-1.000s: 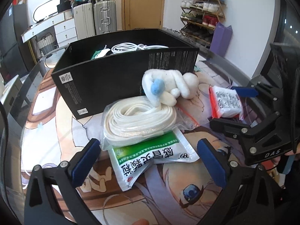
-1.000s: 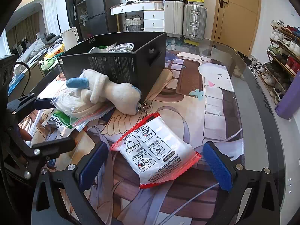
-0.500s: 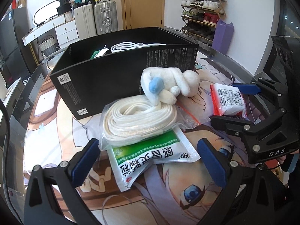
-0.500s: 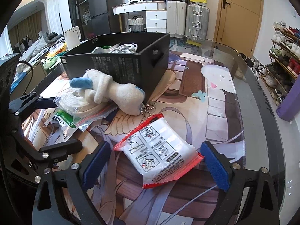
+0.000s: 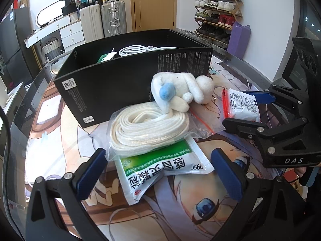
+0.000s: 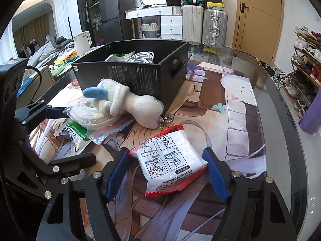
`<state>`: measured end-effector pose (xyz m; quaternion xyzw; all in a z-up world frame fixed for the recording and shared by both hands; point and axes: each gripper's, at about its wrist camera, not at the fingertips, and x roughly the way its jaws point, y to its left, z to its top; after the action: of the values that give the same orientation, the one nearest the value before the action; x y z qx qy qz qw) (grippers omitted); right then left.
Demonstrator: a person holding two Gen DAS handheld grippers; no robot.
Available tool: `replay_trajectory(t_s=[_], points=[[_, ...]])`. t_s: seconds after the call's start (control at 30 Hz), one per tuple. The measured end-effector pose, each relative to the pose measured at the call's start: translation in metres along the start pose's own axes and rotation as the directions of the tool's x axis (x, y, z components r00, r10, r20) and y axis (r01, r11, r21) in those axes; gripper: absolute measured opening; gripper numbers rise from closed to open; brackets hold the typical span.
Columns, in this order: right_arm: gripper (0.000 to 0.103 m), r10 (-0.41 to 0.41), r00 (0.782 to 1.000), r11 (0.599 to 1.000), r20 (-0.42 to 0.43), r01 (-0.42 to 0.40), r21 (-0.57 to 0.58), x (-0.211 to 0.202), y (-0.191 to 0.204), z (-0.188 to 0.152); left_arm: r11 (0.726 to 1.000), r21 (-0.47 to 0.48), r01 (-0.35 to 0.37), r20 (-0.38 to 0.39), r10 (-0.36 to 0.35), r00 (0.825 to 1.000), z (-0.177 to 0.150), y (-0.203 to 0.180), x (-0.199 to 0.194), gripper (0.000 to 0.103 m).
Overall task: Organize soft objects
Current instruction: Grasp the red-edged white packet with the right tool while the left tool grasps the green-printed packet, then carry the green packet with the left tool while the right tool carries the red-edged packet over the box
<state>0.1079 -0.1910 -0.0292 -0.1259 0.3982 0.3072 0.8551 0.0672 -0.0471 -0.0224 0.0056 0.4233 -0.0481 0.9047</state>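
A white plush toy (image 5: pixel 180 90) with a blue patch lies on a clear bag of coiled white strap (image 5: pixel 148 128), which rests on a green and white sachet (image 5: pixel 160 166). My left gripper (image 5: pixel 160 176) is open, its fingers either side of the sachet's near end. A red-edged white packet (image 6: pixel 170 160) lies between the open fingers of my right gripper (image 6: pixel 166 172); the fingers stand close to its sides. A black box (image 5: pixel 132 80) behind the pile holds white cable (image 5: pixel 138 50) and a green packet. The plush (image 6: pixel 130 104) and box (image 6: pixel 140 74) also show in the right wrist view.
The round glass table (image 6: pixel 280 120) carries a printed cartoon mat. The right gripper's body (image 5: pixel 280 132) stands at the right of the left view. Suitcases, a white dresser and a shoe rack stand beyond the table. A white kettle (image 6: pixel 82 42) stands far left.
My right gripper has moved forward onto the red-edged packet and its fingers have narrowed around it. My left gripper has stayed nearly still and open.
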Motion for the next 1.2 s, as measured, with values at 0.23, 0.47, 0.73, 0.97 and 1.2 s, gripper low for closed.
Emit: replay_trajectory(t_s=[0.23,0.47,0.73,0.97,1.2], points=[[0.072,0.006,1.0,1.0,0.0,-0.006,-0.013,0.001,0.003,0.0,1.0,-0.003,0.0,0.003,0.0,1.0,0.0,0.003,-0.001,0.102],[0.072,0.006,1.0,1.0,-0.001,-0.006,-0.019,0.001,0.004,-0.001,1.0,0.007,0.002,0.031,-0.002,1.0,-0.003,0.005,-0.009,0.072],[0.072,0.007,1.0,1.0,0.0,-0.007,-0.021,0.001,0.004,-0.002,1.0,0.015,0.018,0.044,-0.018,0.999,-0.009,0.01,-0.018,0.054],[0.072,0.014,1.0,1.0,0.004,-0.014,-0.024,0.001,0.006,-0.001,0.999,0.008,0.044,0.062,-0.045,0.997,-0.019,0.016,-0.029,0.051],[0.072,0.031,0.999,0.999,0.021,-0.03,-0.037,-0.001,0.012,-0.001,0.996,0.044,0.075,0.071,-0.078,0.994,-0.03,0.015,-0.043,0.05]])
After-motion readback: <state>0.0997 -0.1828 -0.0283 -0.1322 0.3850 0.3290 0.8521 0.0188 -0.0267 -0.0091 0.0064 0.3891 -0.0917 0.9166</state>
